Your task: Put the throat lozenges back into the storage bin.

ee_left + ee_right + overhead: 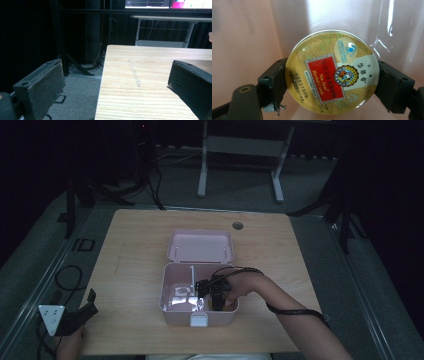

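Observation:
An open pink box (170, 312) stands on the wooden table (130, 265), its lid (200, 246) laid back behind it. My right gripper (216, 296) reaches down into the box's right compartment. It is shut on a round gold candy tin (332, 72) with a red label, whose rim is clamped between the two black fingers (273, 80), with pink box wall behind it. My left gripper (91, 303) hangs over the table's near left corner, open and holding nothing; in the left gripper view its jaws stand wide apart over the table's left edge (102, 82).
A white divider (192, 277) splits the box, and shiny clear wrapping (180, 297) lies in the left compartment. A cable hole (238, 225) sits near the table's far edge. A grey desk frame (240, 150) stands on the floor beyond.

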A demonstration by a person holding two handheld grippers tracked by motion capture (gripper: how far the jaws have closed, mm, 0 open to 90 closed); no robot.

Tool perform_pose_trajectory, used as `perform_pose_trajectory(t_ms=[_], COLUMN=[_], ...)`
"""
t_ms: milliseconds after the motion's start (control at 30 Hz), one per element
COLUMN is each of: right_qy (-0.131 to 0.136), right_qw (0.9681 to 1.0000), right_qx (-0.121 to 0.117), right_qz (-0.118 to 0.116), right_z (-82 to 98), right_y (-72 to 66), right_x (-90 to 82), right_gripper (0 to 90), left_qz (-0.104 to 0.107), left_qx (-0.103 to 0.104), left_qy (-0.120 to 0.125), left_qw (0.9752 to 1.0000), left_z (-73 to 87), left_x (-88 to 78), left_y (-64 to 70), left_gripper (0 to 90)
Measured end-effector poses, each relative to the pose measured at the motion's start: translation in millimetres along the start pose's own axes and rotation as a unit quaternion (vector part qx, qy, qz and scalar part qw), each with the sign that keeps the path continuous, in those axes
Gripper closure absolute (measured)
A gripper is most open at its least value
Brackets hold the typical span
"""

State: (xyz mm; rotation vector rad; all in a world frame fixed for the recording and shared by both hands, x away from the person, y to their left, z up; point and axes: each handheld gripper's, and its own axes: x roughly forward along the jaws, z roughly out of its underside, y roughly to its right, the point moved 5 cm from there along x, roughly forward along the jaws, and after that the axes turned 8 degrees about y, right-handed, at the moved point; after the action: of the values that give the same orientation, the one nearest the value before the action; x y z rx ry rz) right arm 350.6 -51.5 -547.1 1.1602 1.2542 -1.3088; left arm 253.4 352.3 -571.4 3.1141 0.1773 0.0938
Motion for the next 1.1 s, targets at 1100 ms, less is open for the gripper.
perform_pose_trajectory(t_ms=[1100], right_qy=[0.158], right_qw=[0.9864], right_qx=[0.026], right_qz=[0.036], right_z=[34.9], right_y=[-0.5], right_x=[-102.0], right_gripper=[11.3], left_qz=[0.003], left_qx=[-0.001], left_qy=[0.000], left_qw=[1.0000], left_z=[0.0], left_x=[0.2], left_y=[0.3], left_gripper=[1.1])
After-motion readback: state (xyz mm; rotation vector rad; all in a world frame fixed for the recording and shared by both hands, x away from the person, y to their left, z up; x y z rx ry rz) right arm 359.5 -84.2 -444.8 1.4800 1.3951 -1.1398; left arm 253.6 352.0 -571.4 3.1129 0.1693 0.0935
